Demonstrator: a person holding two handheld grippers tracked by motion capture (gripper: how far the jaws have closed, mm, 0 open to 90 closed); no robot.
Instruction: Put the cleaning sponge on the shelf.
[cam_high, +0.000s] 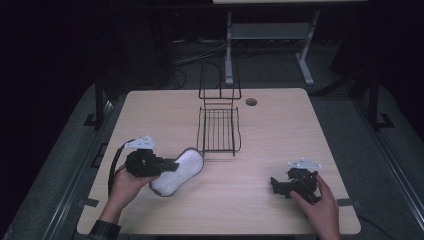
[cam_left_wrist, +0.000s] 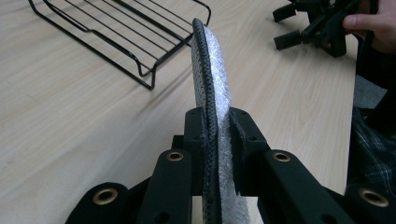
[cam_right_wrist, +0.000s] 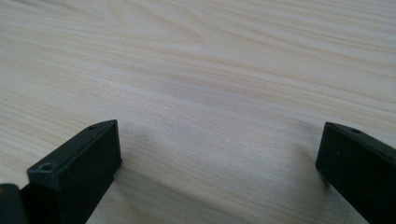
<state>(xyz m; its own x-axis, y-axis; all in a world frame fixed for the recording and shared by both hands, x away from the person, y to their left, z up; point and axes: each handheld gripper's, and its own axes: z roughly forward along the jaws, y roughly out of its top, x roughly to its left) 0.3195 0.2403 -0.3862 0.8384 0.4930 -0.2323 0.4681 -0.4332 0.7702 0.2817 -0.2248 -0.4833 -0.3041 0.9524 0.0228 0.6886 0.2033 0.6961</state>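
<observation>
A white, fuzzy insole-shaped pad (cam_high: 180, 172) with a dark perforated back is held just above the table at the front left. My left gripper (cam_high: 171, 166) is shut on its near end. In the left gripper view the pad (cam_left_wrist: 212, 74) stands on edge and the two black jaws of the left gripper (cam_left_wrist: 217, 122) press on both of its faces. A black wire rack (cam_high: 218, 129) sits mid-table, just beyond the pad's far tip. My right gripper (cam_high: 276, 185) rests low at the front right, and in its own view the right gripper (cam_right_wrist: 219, 137) is open over bare wood.
The light wooden table (cam_high: 280, 130) has a round cable hole (cam_high: 251, 101) near its far edge. The rack's upright back (cam_high: 220, 82) rises at the far side. The right gripper (cam_left_wrist: 308, 23) and a hand appear far off in the left gripper view.
</observation>
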